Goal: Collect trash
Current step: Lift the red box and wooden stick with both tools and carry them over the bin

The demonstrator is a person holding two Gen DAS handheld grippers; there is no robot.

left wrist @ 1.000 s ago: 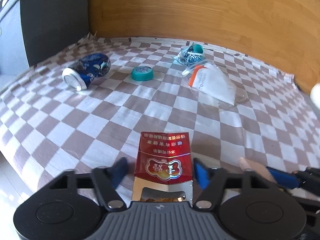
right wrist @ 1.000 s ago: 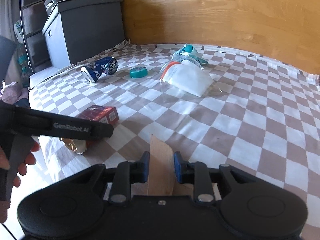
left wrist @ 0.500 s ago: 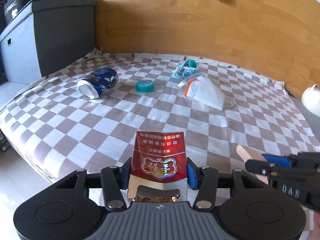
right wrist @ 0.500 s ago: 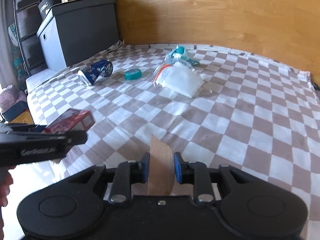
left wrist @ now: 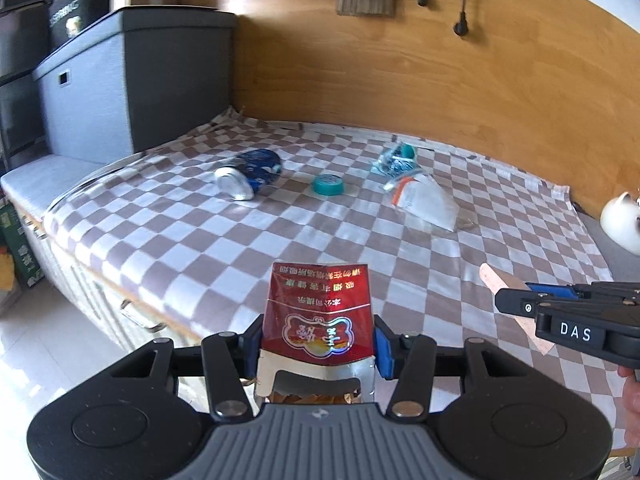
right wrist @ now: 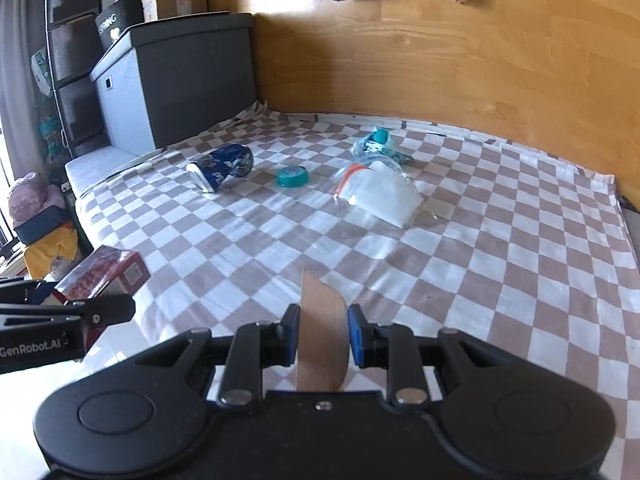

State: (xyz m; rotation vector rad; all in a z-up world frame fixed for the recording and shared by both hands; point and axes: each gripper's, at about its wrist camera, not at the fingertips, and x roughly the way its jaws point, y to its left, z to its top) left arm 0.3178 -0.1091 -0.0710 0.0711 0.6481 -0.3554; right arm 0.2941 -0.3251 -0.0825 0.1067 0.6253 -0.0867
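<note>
The left gripper [left wrist: 318, 350] is clamped on a red cigarette pack [left wrist: 320, 312], both blue pads pressed against its sides; the torn foil end faces the camera. The pack is held clear of the bed, above its near edge. The right gripper [right wrist: 323, 334] is clenched on a small piece of brown cardboard [right wrist: 322, 344], which stands upright between the pads.

The remaining trash lies on the checked bedsheet [right wrist: 520, 280], towards the wooden headboard [right wrist: 480, 60]. A blue drink can [right wrist: 221, 166] lies on its side at the left. A teal lid [right wrist: 292, 176] sits just to its right, apart from it. A clear plastic bag [right wrist: 380, 194] with white contents lies further right. A crumpled teal wrapper [right wrist: 376, 145] rests just behind the bag; whether they touch cannot be determined. A dark cabinet [right wrist: 180, 88] stands beside the bed at the left.
</note>
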